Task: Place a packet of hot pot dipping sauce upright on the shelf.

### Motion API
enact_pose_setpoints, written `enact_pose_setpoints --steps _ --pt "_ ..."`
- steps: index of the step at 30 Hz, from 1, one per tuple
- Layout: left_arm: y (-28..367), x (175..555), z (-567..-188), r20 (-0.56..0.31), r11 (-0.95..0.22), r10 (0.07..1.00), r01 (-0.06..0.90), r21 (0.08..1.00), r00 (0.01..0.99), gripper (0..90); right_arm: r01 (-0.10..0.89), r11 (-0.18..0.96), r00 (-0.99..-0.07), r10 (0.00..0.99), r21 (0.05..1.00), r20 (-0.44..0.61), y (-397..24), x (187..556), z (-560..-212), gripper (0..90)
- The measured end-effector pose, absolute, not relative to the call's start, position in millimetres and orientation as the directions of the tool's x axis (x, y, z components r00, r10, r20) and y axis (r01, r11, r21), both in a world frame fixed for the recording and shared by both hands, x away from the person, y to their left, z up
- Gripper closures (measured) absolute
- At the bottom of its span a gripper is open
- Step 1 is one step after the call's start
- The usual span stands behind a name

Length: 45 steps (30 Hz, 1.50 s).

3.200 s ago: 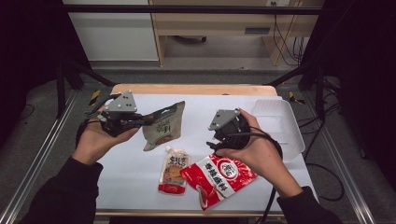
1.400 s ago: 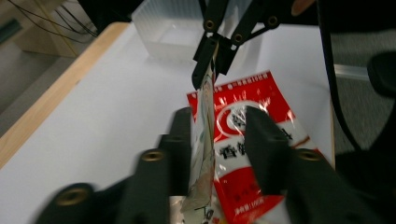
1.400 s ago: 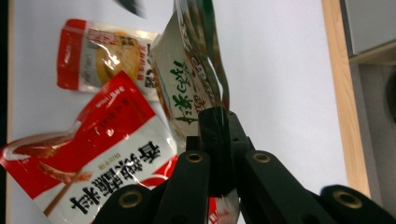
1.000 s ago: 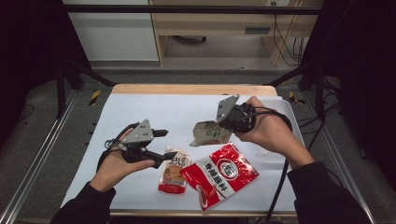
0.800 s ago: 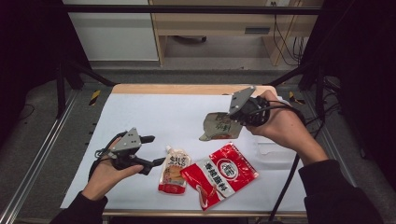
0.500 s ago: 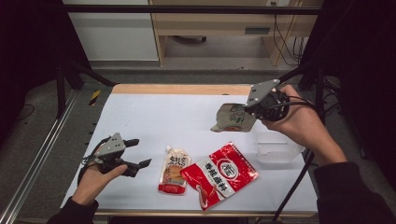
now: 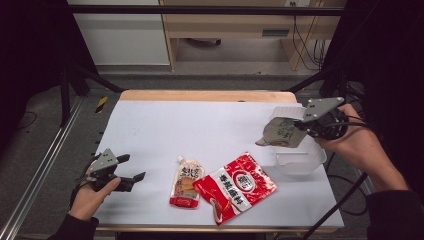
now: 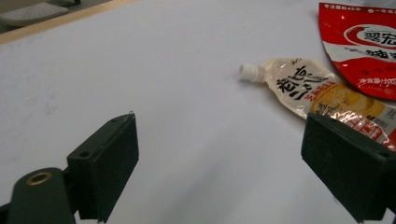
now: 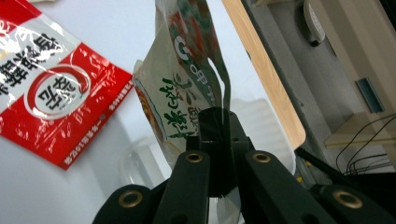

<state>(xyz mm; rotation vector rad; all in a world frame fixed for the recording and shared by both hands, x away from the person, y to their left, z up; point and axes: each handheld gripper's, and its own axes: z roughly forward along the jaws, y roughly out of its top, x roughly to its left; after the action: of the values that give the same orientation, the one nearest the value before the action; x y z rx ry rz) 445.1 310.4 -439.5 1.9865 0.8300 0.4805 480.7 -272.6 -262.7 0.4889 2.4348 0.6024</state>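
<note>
the right gripper (image 7: 299, 126) was clamped on a green-and-tan pouch (image 7: 280, 133), held above the clear tray (image 7: 300, 161) at 3 o'clock on the surface (image 7: 200, 130); the left gripper (image 7: 131, 169), jaws just opened with nothing between, sat at 8 o'clock near the spouted pouch (image 7: 186, 181).

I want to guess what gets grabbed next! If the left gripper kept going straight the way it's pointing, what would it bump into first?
Probably the spouted sauce pouch. The left gripper is open and aimed across bare table toward it, though depth is hard to judge.
</note>
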Motion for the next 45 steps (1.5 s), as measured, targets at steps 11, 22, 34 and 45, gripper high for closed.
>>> enact_pose_setpoints --steps 11,22,34,45 --pt "333 444 -444 0.004 -0.299 0.799 0.392 0.870 0.601 11.7 0.243 0.825 -0.772 0.483 0.510 -0.414 -308 469 -273 90.0" --pt "335 445 -444 0.013 -0.311 0.806 0.403 0.861 0.592 12.7 0.258 0.837 -0.801 0.464 0.482 -0.379 -318 466 -279 90.0" --pt "333 445 -446 0.023 -0.328 0.801 0.407 0.852 0.598 12.7 0.289 0.853 -0.824 0.452 0.435 -0.340 -320 472 -289 90.0" --pt "331 445 -447 0.020 -0.336 0.797 0.415 0.846 0.604 12.7 0.331 0.835 -0.828 0.480 0.440 -0.290 -324 482 -314 89.5"
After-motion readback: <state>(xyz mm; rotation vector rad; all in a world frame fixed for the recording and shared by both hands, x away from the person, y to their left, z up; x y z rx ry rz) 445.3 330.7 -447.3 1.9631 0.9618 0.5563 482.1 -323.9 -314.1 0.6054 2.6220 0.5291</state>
